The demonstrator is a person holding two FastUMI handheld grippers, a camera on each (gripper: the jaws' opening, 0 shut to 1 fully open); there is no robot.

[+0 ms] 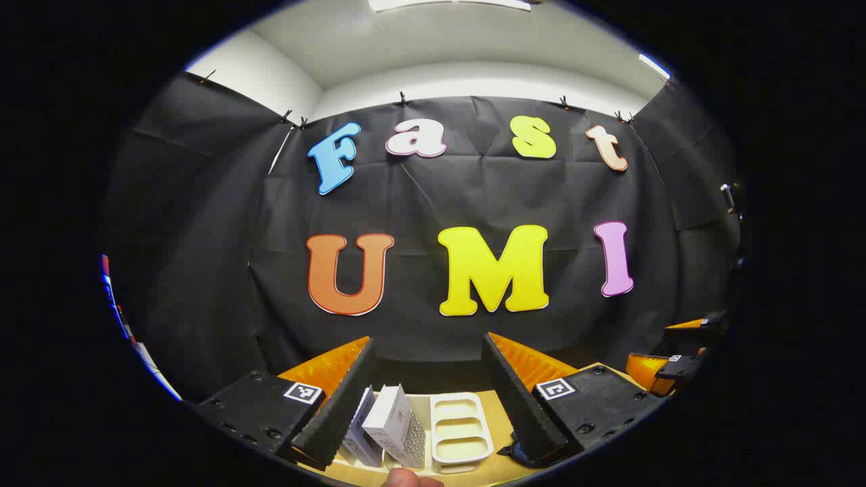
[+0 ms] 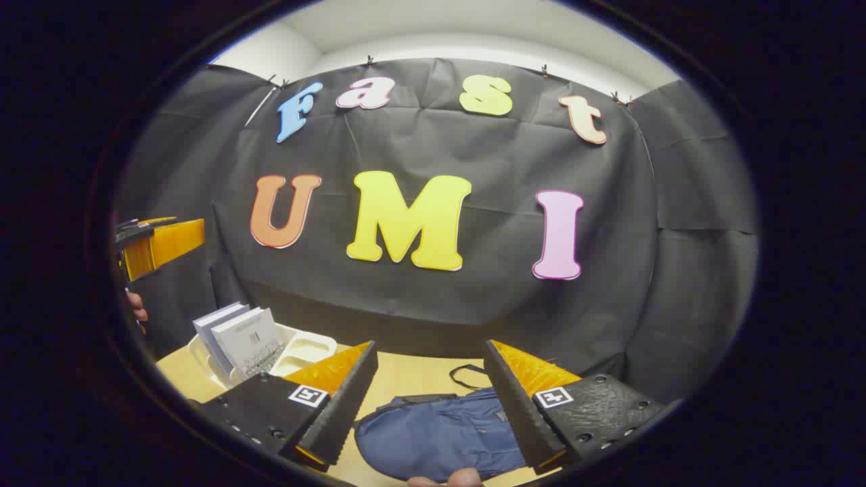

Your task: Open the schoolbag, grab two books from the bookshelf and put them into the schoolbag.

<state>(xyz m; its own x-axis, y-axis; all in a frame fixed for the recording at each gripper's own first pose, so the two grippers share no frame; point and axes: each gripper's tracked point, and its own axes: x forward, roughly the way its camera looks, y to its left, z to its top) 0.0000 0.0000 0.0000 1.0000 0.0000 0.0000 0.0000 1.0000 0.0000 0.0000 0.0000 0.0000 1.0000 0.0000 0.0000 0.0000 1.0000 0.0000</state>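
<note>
Two pale books [image 1: 389, 423] lean upright in a cream slotted bookshelf rack [image 1: 460, 426] on the wooden table, just beyond my left gripper [image 1: 427, 379], which is open with nothing between its fingers. In the right gripper view the same books [image 2: 243, 338] and rack [image 2: 308, 348] sit at the far left. A blue schoolbag [image 2: 440, 436] lies flat on the table, its black strap toward the wall, below my right gripper [image 2: 427, 382], which is open and empty. The left gripper [image 2: 155, 247] hangs in the air at that view's left edge, with a hand below it.
The wooden table [image 2: 413, 372] runs up to the black cloth wall behind it. The right gripper [image 1: 666, 368] shows at the right edge of the left gripper view. A fingertip [image 1: 409, 479] pokes in at the bottom.
</note>
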